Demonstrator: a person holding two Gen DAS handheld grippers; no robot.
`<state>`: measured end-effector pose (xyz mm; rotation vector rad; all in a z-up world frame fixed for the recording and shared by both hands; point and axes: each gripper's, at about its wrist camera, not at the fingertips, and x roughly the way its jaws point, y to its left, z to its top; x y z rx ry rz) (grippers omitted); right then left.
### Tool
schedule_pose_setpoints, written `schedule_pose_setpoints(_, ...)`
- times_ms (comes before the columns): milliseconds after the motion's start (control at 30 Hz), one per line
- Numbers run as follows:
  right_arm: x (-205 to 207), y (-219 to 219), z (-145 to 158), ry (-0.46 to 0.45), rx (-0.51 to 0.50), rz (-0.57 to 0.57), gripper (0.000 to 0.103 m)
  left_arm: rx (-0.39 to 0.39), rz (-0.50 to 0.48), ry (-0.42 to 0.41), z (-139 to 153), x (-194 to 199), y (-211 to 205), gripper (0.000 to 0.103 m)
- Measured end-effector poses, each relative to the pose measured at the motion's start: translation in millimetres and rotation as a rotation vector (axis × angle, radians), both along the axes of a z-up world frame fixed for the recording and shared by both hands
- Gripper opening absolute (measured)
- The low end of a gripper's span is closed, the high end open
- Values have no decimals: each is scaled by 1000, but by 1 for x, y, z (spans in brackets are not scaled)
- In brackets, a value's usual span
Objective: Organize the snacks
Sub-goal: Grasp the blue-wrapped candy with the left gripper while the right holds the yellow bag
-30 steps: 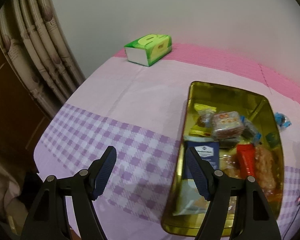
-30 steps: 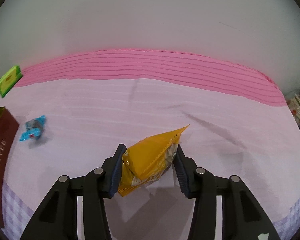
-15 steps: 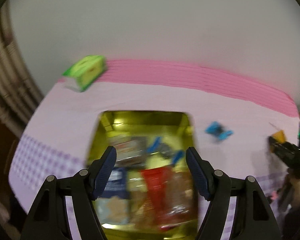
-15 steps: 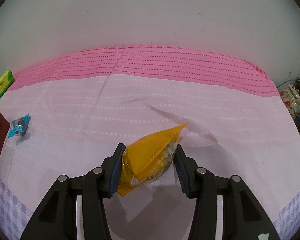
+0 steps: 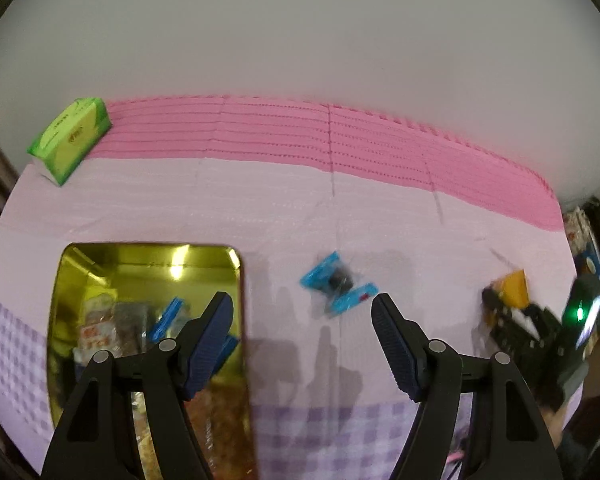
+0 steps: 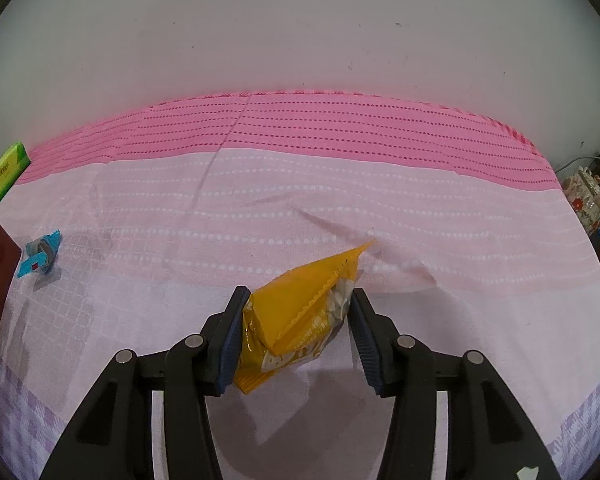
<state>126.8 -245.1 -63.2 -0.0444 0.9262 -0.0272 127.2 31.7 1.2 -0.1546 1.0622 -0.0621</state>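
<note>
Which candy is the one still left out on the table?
Find the gold tin on the pink cloth. Just right of it, alone on the cloth, lies a blue candy. It is the only loose blue wrapper outside the tin.

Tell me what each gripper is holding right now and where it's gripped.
The right gripper clamps the crinkly yellow snack packet across its lower half, sides pinched. The left gripper is open and holds nothing.
</note>
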Motion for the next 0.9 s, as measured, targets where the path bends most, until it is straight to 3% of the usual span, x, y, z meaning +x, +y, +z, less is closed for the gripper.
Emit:
schedule_pose_setpoints(300,0,0,-1,0,5,0,48,5,-6,89,-25,46,-33,62)
schedule_pose_setpoints(700,0,0,-1,1,10,-1,49,-6,-3,177,-57,70,-41,53)
schedule_pose_setpoints(900,0,1,-1,1,10,-1,49,18,-52,185,-65,66,-50,40)
